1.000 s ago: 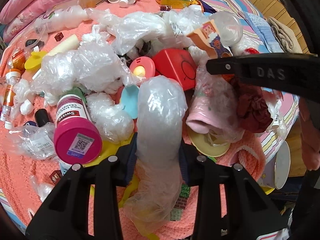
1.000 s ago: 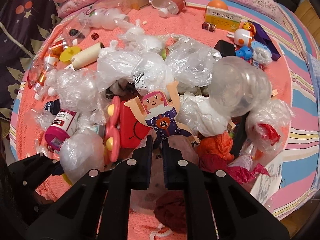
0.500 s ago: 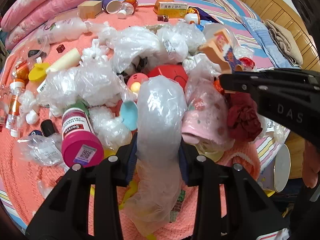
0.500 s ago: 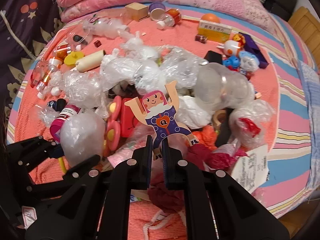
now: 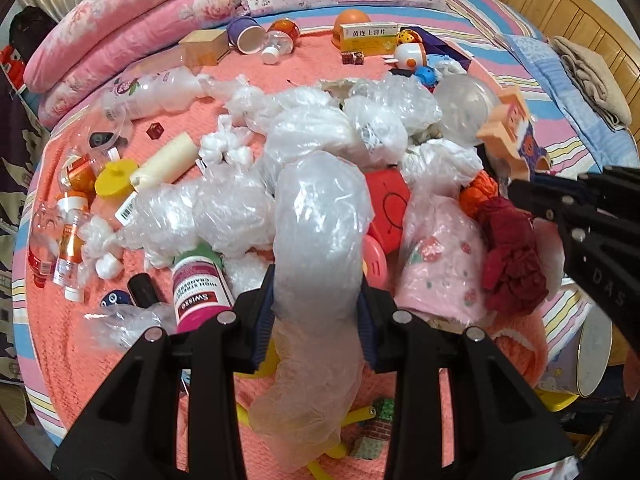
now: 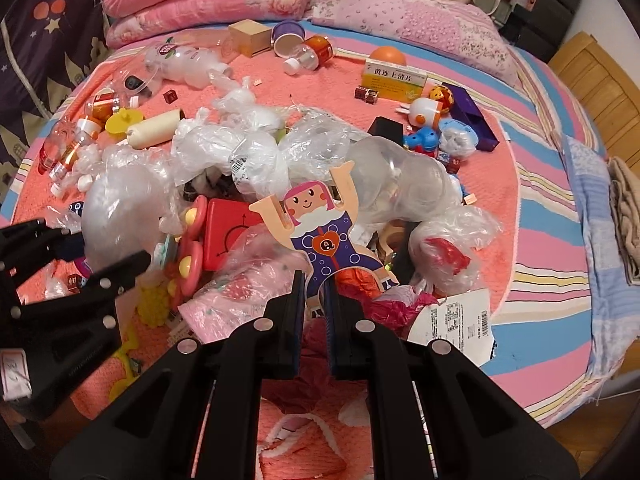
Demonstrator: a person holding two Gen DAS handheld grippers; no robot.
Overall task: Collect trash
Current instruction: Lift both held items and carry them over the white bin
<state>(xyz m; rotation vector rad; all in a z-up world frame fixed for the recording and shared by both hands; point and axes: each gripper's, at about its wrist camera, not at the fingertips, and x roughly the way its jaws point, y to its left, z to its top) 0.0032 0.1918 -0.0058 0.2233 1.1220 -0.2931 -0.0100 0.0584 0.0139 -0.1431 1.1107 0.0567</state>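
My left tongs are squeezing a puffy clear plastic bag across its middle, the bag bulging above the jaws and its loose tail hanging below them, and my right tongs are pinching the bottom edge of a flat cardboard doll cutout with raised arms and a purple dotted outfit. Compared with a second ago, both are rising: more of the pink quilts and the wooden bed frame is coming into the left view, and the heap of crumpled bags is shrinking away beneath me. The cutout is lifting clear of the red box and the pink strawberry-print wrapper it was hovering over, though I am guessing a little here, since the fisheye is flattening depth and I cannot be sure nothing is clinging to its back. I am reading this as both pickups having succeeded, so I am now carrying two pieces of trash off the coral blanket. Everything else, including the pink-capped supplement bottle, the yellow medicine box and the clear dome, is staying on the bed. No bin is showing clearly in either view, so finding where to drop these is coming next.
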